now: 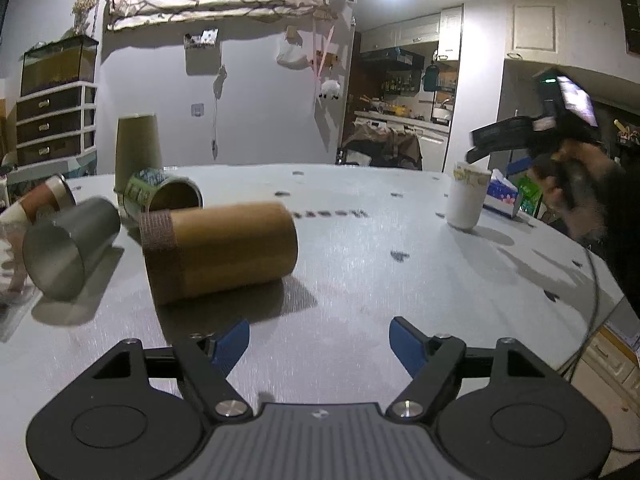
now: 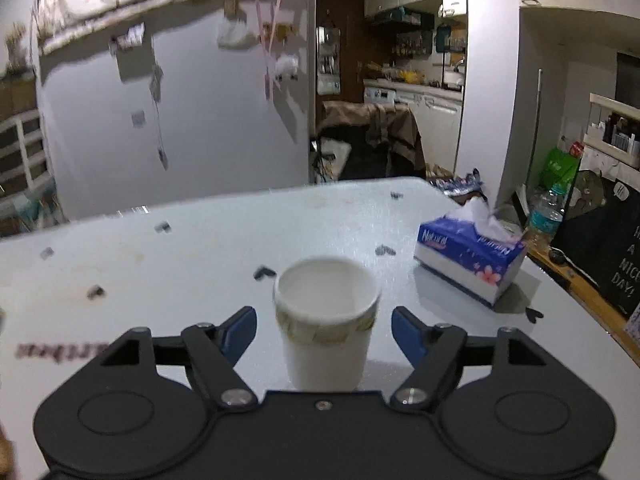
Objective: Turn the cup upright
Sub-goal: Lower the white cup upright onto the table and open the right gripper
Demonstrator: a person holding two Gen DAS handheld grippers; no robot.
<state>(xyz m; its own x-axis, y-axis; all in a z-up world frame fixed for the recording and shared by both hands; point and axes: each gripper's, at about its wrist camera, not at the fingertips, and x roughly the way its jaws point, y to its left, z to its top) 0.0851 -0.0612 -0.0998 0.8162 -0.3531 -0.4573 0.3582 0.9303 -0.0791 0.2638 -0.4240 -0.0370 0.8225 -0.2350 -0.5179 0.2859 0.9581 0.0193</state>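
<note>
A white paper cup (image 2: 326, 324) with a patterned band stands upright on the table, mouth up. My right gripper (image 2: 324, 332) is open, its blue fingers either side of the cup and apart from it. In the left wrist view the same cup (image 1: 466, 196) stands at the far right, with the right gripper (image 1: 486, 146) raised just above and beside it. My left gripper (image 1: 319, 342) is open and empty, low over the table. A brown cup (image 1: 220, 252) lies on its side just ahead and to its left.
Left of the brown cup lie a grey cup (image 1: 68, 254), a green printed cup (image 1: 164, 196) and a brown-and-white cup (image 1: 38, 202), all on their sides. An olive cup (image 1: 138, 152) stands upside down behind them. A blue tissue box (image 2: 472, 258) sits at the table's right edge.
</note>
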